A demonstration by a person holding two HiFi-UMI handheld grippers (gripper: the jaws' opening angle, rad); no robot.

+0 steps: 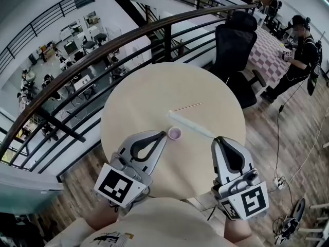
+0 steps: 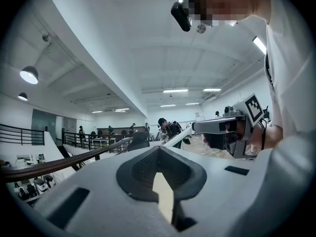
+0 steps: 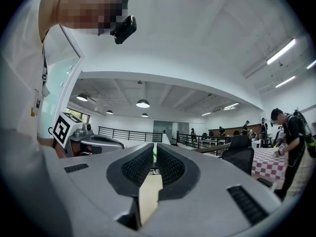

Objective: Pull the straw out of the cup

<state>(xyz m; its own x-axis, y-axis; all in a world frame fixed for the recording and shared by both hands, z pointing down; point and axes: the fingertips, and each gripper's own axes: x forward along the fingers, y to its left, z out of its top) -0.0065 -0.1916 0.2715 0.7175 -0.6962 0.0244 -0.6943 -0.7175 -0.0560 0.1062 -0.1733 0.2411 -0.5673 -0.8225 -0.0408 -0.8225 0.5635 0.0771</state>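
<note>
A small purple cup [image 1: 175, 133] stands on the round pale table [image 1: 139, 102], just ahead of the tips of my left gripper [image 1: 163, 134] [image 2: 158, 149], which is shut on nothing. A long white straw [image 1: 190, 126] [image 2: 177, 136] runs slantwise behind the cup, outside it. Its near end is pinched in my right gripper [image 1: 217, 139] [image 3: 153, 149] [image 2: 197, 127], which is shut on it; that end is lifted and the far end slopes down toward the table. A thin red-striped straw [image 1: 187, 107] lies flat farther back.
A black office chair [image 1: 234, 45] stands behind the table on the right. A dark curved railing [image 1: 128, 35] runs past the table's far left side above a drop to a lower floor. A person [image 1: 300, 50] stands at a checked table far right.
</note>
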